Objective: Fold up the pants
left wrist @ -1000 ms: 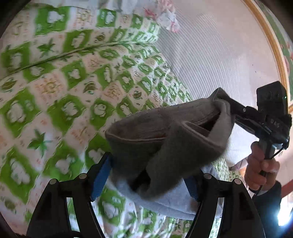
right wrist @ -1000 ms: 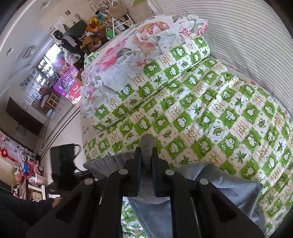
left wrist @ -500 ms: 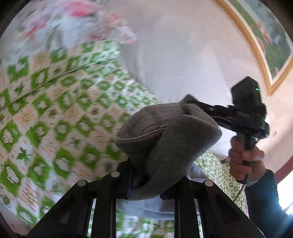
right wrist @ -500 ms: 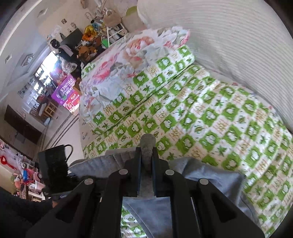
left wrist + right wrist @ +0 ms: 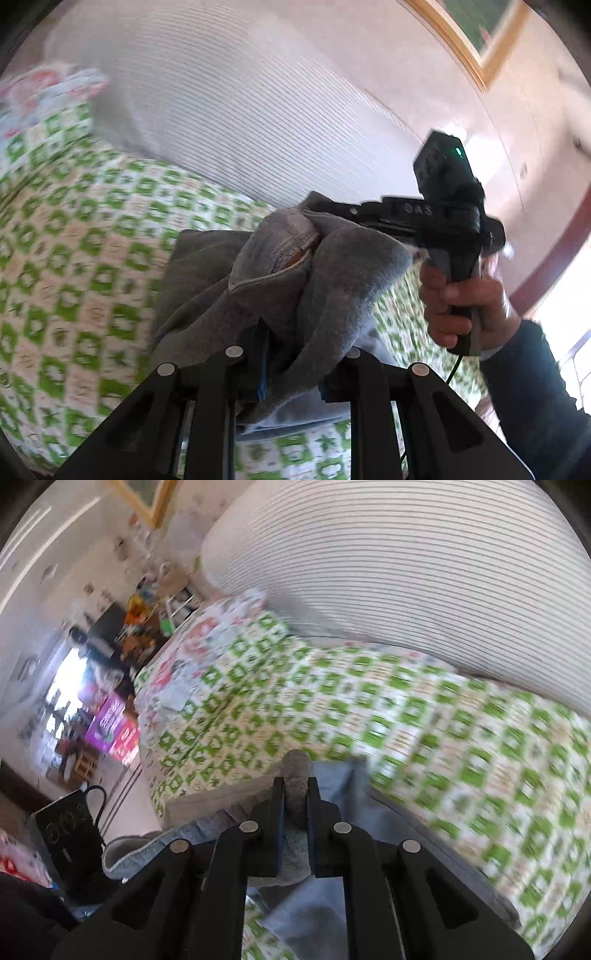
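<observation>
The grey pants (image 5: pixel 332 266) hang bunched between both grippers above the green-and-white bedspread (image 5: pixel 74 258). My left gripper (image 5: pixel 295 350) is shut on a thick fold of the cloth, which drapes over and hides its fingertips. In the same view my right gripper (image 5: pixel 406 218), held by a person's hand (image 5: pixel 461 306), pinches the waistband end up and to the right. From the right wrist, my right gripper (image 5: pixel 296 794) is shut on a small tuft of the pants (image 5: pixel 295 768), and more grey cloth (image 5: pixel 332 904) hangs below it over the bedspread (image 5: pixel 406 701).
A large white striped cushion (image 5: pixel 240 129) (image 5: pixel 406 572) lies along the far side of the bed. A floral pillow (image 5: pixel 192 653) sits at the left end. Beyond the bed's left edge are the floor and cluttered shelves. The left gripper's black camera body (image 5: pixel 62 830) shows low left.
The left jaws, wide open around the pants a second ago, have closed on the cloth. Both grippers have risen and swung across the bed with the pants, toward the striped cushion.
</observation>
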{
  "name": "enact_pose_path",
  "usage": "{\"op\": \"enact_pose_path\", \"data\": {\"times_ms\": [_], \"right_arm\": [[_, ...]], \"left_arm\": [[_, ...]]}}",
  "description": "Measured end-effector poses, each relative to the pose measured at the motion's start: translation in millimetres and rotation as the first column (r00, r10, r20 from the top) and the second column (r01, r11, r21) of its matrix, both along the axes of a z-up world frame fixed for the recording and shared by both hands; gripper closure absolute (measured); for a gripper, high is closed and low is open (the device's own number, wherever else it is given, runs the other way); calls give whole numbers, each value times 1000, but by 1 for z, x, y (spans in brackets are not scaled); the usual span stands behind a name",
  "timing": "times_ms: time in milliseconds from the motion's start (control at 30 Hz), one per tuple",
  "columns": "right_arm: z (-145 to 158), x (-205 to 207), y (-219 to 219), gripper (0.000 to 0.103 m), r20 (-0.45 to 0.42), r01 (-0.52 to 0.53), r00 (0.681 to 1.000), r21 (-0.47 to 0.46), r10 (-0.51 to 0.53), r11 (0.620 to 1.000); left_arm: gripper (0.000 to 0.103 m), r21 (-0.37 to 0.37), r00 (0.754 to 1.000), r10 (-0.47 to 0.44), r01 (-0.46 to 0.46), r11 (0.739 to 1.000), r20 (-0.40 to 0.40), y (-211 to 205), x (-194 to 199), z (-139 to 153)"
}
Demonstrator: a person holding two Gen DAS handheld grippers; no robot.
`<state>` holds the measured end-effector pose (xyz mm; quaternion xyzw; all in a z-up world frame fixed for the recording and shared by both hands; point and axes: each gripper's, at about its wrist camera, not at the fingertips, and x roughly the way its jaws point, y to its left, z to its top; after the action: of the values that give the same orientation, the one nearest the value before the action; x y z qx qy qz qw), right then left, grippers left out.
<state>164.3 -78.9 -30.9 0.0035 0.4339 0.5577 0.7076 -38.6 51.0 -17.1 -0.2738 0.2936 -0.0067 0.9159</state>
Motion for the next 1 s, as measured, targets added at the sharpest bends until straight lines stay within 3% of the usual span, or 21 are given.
{"op": "enact_pose_path", "data": {"times_ms": [367, 533, 600, 733, 767, 1000], "right_arm": [[-54, 40, -128, 92, -94, 179, 980, 23, -176, 984], [-86, 47, -159, 91, -127, 240, 963, 8, -237, 971], [-102, 50, -167, 85, -150, 264, 954, -1, -261, 965], [-122, 51, -191, 68, -214, 332, 922, 10, -322, 943], [-122, 48, -200, 68, -225, 348, 915, 23, -335, 937], [-99, 11, -246, 68, -193, 426, 895, 96, -403, 900]], "left_arm": [[87, 165, 981, -158, 176, 970, -117, -116, 56, -22], [86, 209, 968, -184, 219, 953, -172, -149, 77, -45], [82, 203, 958, -202, 244, 948, -205, -155, 81, -55], [58, 146, 943, -249, 285, 947, -221, -155, 75, -58], [51, 139, 942, -257, 290, 947, -217, -153, 71, -55], [41, 136, 944, -278, 303, 943, -177, -130, 35, -29]]}}
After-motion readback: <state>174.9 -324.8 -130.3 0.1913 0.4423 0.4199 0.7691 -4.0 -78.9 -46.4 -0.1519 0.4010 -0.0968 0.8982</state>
